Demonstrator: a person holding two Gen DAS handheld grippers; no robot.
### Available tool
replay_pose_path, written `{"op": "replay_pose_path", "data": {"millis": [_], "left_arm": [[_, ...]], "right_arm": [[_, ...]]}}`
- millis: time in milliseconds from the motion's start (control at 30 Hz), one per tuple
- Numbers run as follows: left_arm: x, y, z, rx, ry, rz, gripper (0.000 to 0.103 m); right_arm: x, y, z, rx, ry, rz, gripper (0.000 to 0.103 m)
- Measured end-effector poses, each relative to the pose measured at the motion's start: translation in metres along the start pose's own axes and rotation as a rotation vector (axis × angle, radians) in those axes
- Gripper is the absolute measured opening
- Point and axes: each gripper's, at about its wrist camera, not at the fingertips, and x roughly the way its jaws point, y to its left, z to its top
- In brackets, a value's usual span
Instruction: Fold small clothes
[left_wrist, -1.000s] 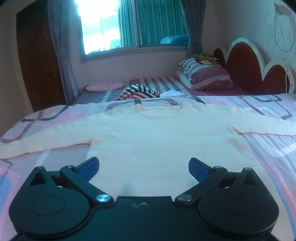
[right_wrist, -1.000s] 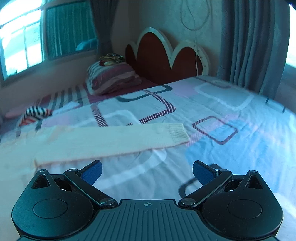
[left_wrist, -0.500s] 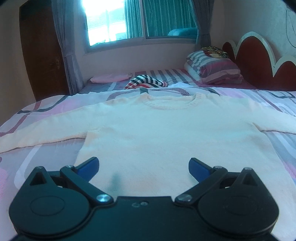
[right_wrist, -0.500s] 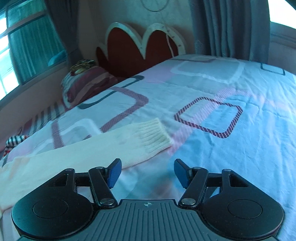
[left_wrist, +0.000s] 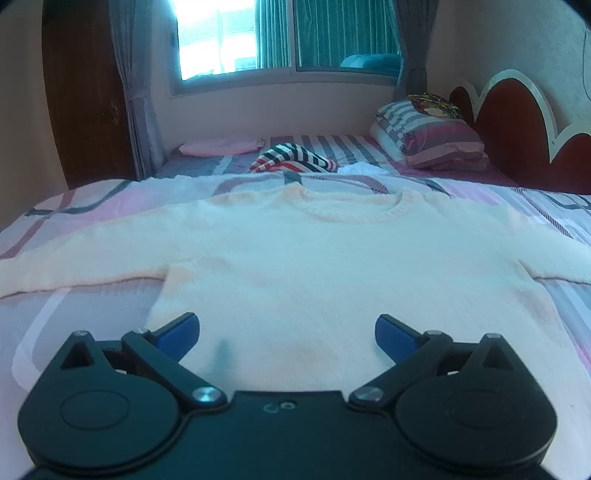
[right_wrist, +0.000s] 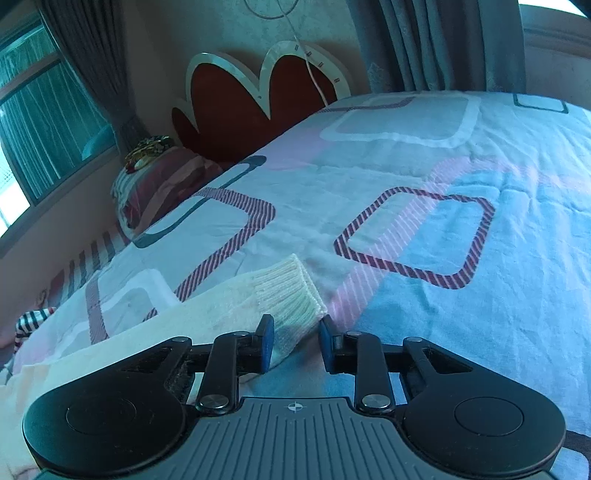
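A cream knit sweater (left_wrist: 314, 258) lies flat on the bed, sleeves spread out to both sides, collar at the far side. My left gripper (left_wrist: 287, 328) is open over the sweater's bottom hem, its blue fingertips wide apart. In the right wrist view the sweater's right sleeve (right_wrist: 229, 306) runs to a ribbed cuff (right_wrist: 291, 291). My right gripper (right_wrist: 293, 343) is narrowed around the near corner of that cuff, with a gap still showing between the cloth and the right fingertip.
The bed has a patterned quilt (right_wrist: 424, 206) with striped squares. A striped garment (left_wrist: 295, 162), a pink cloth (left_wrist: 218, 147) and stacked pillows (left_wrist: 428, 140) lie at the far side. A scalloped red headboard (right_wrist: 258, 85) and curtains stand behind.
My right gripper has moved forward and down to the sleeve cuff and its jaws have closed in around it. My left gripper has shifted a little over the hem and stays open.
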Motion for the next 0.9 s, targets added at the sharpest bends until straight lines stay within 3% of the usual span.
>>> {"op": "replay_pose_path", "data": {"millis": [67, 100, 267, 400, 600, 700, 900], "left_arm": [[0.000, 0.004, 0.003, 0.000, 0.000, 0.002, 0.101], [0.000, 0.006, 0.004, -0.001, 0.000, 0.002, 0.101], [0.002, 0.015, 0.010, 0.013, 0.020, 0.001, 0.101], [0.006, 0.029, 0.014, -0.011, 0.055, 0.019, 0.101], [0.003, 0.054, 0.022, -0.045, 0.037, 0.026, 0.096], [0.008, 0.066, 0.032, -0.044, 0.032, 0.076, 0.096], [0.015, 0.094, 0.041, -0.088, 0.056, 0.102, 0.092]], "right_arm": [[0.001, 0.000, 0.001, 0.005, 0.005, 0.012, 0.022], [0.002, 0.001, 0.001, -0.004, 0.009, 0.020, 0.002], [0.000, 0.011, 0.001, -0.023, 0.014, 0.021, 0.002], [-0.009, 0.043, -0.001, -0.087, -0.008, 0.059, 0.002], [-0.018, 0.137, -0.024, -0.230, 0.017, 0.213, 0.002], [-0.022, 0.195, -0.051, -0.301, 0.054, 0.315, 0.002], [-0.034, 0.291, -0.121, -0.434, 0.125, 0.464, 0.002]]}}
